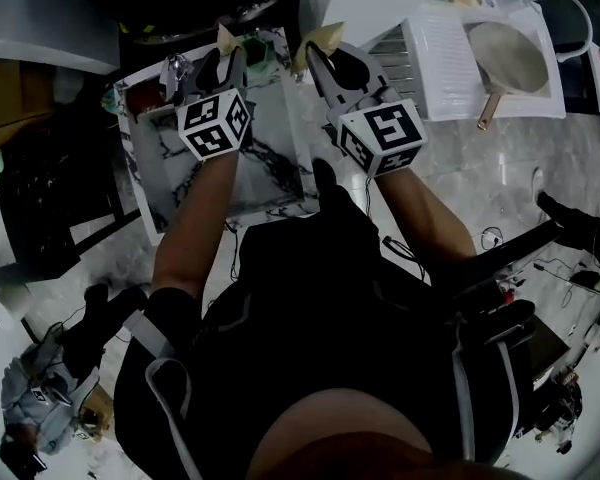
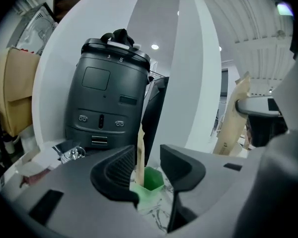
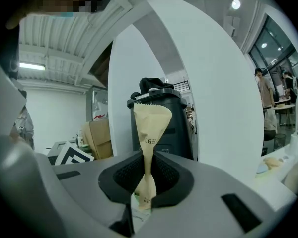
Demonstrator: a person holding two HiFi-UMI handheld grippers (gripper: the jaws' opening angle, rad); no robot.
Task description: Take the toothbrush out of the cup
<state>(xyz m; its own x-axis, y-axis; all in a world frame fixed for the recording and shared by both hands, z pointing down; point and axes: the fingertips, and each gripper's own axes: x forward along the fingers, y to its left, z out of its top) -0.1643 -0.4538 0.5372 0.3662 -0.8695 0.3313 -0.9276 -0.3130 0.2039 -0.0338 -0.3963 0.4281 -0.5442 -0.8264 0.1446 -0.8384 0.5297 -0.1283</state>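
A green cup (image 2: 153, 179) stands on a marble tray (image 1: 270, 173), with a thin tan paper-wrapped toothbrush (image 2: 139, 150) upright in it. My left gripper (image 2: 150, 165) is open around that toothbrush, which stands close to the left pad with a clear gap to the right pad. In the head view the left gripper (image 1: 225, 56) reaches over the tray's far edge, beside the cup (image 1: 257, 54). To its right, my right gripper (image 1: 318, 56) is shut on a tan paper packet (image 3: 150, 128), pinched at its middle and fanning out above the jaws (image 3: 148, 176).
A dark grey bin-shaped appliance (image 2: 108, 103) stands just behind the tray. A small shiny metal item (image 2: 72, 153) lies at the tray's far left. A white rack with a pan (image 1: 492, 53) is at the right. Cables and black stands (image 1: 540, 248) lie on the floor.
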